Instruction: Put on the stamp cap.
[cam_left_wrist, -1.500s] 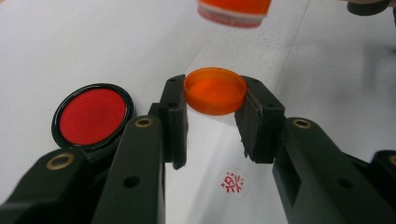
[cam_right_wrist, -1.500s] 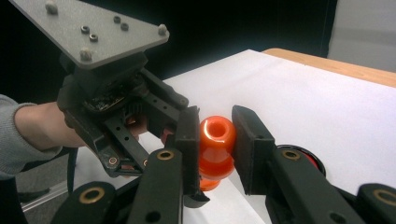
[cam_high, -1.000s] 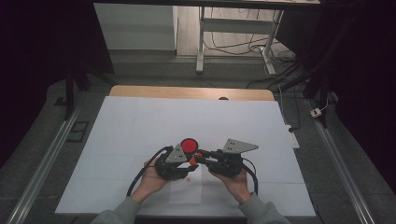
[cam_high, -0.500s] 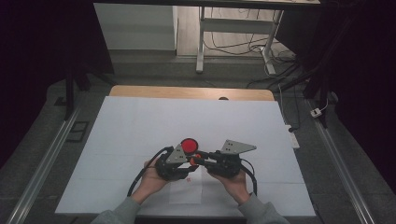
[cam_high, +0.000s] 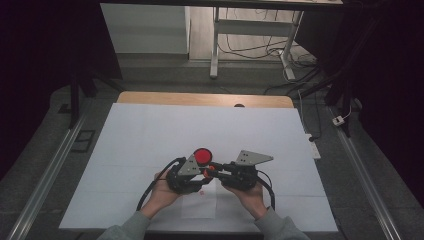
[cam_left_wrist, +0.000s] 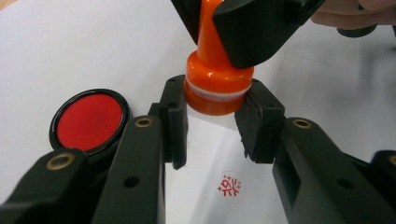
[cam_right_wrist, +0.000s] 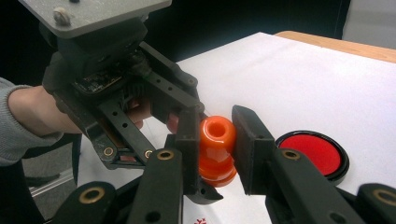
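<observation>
The orange stamp (cam_left_wrist: 215, 84) appeared to be smooth, glossy plastic. The ink pad (cam_left_wrist: 90, 119) had a glossy black rim around a matt red face. Beside the stamp, both grippers' jaws were matt black plastic with brass-coloured inserts. The white sheet (cam_high: 150, 145) covering the table looked matt, like paper; the table edge (cam_high: 200, 99) beyond it looked wooden.

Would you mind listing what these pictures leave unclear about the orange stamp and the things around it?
- The orange stamp: its underside is hidden in the left gripper view by the left tongs clamped round its base.
- The red imprint on the paper: too small to read; in the right gripper view the bottom edge cuts it off.
- The red ink pad: partly covered by the right tongs in that view.
</observation>
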